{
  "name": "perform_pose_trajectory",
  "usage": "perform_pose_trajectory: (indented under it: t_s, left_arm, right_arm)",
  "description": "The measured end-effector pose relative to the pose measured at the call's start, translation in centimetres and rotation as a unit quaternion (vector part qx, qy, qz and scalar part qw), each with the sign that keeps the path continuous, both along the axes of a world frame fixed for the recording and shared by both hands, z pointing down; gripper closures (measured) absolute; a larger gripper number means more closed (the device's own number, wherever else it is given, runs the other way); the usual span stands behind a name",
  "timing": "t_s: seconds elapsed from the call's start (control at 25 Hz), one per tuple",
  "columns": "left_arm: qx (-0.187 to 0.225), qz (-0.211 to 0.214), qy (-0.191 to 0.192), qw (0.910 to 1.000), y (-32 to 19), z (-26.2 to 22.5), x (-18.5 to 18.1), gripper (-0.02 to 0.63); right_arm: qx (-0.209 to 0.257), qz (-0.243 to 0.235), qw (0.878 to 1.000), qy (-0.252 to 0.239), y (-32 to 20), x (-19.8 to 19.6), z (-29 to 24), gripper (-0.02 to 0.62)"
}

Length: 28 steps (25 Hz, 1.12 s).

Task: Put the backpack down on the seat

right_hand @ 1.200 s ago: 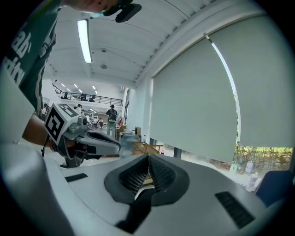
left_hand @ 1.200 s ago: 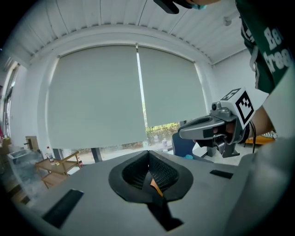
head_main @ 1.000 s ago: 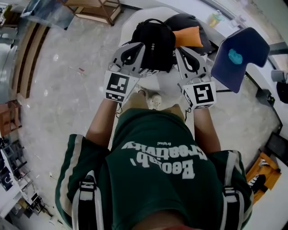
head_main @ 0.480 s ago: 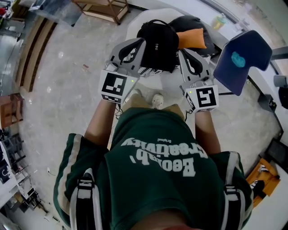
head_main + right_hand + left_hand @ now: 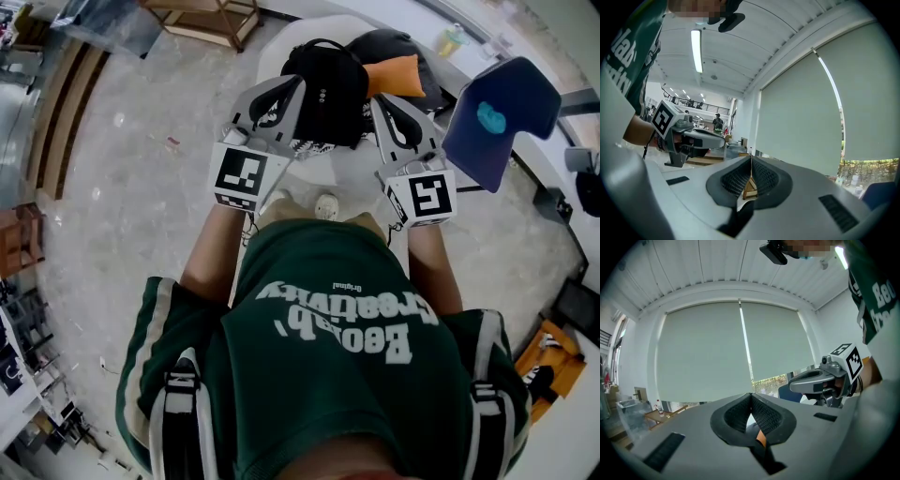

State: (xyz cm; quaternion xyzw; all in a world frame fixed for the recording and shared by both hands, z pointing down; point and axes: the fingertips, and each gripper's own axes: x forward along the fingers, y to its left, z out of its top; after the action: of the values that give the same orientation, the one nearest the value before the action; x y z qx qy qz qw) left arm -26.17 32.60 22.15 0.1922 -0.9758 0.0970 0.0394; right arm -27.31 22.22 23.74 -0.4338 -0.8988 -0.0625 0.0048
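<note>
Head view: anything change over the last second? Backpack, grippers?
Barely. Both grippers look to have come up a touch toward the camera. The left gripper and right gripper are shut, with nothing between the jaws. Nothing was visibly taken hold of or let go. The backpack stays where it was on the white seat, beside the orange cushion.
</note>
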Motion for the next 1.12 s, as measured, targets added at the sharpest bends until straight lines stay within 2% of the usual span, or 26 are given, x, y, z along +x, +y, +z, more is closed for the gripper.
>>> perform_pose_trajectory:
  t_s: [1.12]
  left_arm:
    - [0.000, 0.010, -0.003, 0.9999, -0.02, -0.23, 0.13, 0.590]
  right_arm:
    - [-0.006, 0.000, 1.000, 0.004, 0.25, 0.11, -0.57, 0.561]
